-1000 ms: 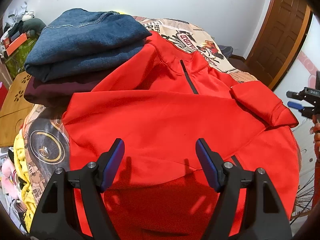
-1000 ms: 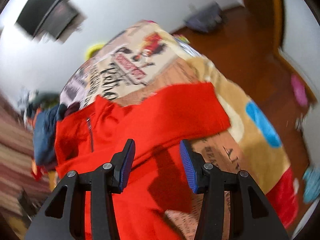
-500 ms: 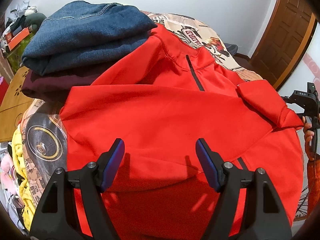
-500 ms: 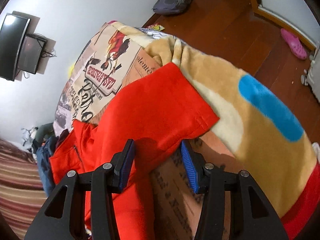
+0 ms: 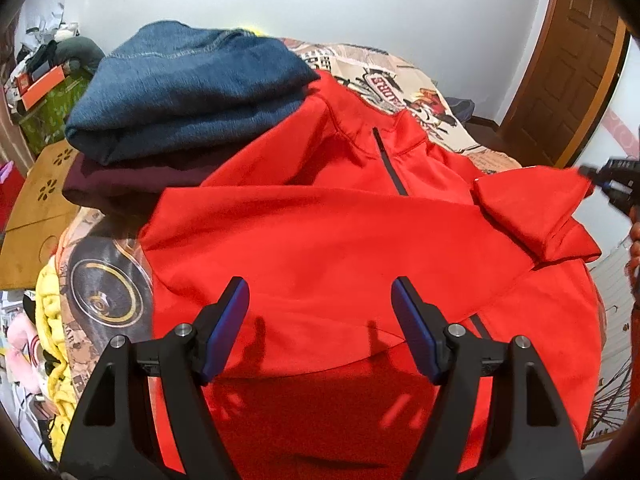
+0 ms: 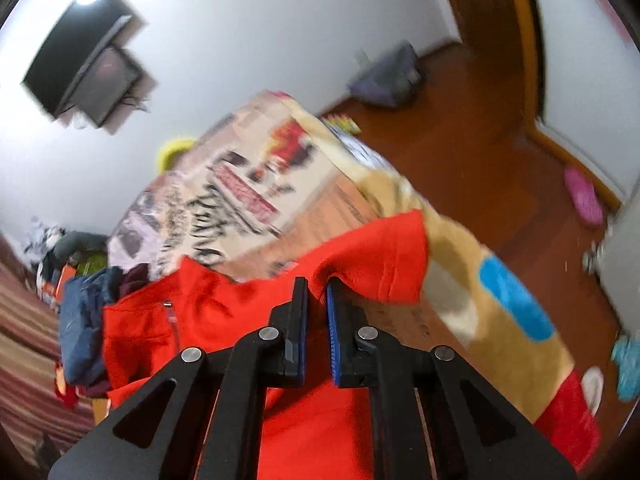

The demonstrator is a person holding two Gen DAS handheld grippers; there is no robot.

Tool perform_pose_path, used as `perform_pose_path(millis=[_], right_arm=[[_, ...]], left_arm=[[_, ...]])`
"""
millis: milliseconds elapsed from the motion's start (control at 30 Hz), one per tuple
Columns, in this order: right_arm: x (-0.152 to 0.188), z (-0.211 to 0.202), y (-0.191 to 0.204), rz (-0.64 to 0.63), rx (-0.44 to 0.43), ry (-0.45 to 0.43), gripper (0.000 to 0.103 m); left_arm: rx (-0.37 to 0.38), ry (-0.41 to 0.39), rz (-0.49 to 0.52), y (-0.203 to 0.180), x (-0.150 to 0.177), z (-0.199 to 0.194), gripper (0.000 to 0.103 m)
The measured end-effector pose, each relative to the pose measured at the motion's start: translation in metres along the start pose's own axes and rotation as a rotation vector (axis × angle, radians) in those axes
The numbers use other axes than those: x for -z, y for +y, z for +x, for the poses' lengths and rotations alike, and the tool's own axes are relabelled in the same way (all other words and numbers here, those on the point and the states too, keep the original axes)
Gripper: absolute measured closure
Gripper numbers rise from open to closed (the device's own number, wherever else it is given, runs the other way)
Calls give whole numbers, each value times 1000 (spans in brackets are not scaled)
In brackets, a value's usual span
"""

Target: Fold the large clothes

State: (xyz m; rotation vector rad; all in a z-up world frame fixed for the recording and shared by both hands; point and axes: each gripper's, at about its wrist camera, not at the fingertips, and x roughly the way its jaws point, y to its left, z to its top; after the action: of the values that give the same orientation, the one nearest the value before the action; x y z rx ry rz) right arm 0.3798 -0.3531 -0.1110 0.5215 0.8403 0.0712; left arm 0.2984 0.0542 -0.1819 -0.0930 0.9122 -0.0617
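Red jacket (image 6: 360, 256) cuff pinched, right gripper (image 6: 317, 288) view blurred.

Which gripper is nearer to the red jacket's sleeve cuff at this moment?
Right. The right gripper is shut on the sleeve cuff, having just closed. The left gripper hovers open over the red jacket body, well away from the cuff.
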Motion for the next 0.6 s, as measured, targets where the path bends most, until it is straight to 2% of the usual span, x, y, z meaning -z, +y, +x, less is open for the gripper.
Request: perform_pose_path(millis=[133,267,500,600], right_arm=[[-4,-34,55,-146,-55,-73,95],[4,-53,111,-281,-126,-99,95],[47,-39,193,-501,-225,-39,95],[76,-18,218,-576,-259,41,95]], left_arm=[[8,-30,-2,5,-2,-13,31],[15,-58,-16,13,-1,-27,31],[10,-100,-54,36,4,-49,31],[-3,-106,-71,49,10,-56,31]])
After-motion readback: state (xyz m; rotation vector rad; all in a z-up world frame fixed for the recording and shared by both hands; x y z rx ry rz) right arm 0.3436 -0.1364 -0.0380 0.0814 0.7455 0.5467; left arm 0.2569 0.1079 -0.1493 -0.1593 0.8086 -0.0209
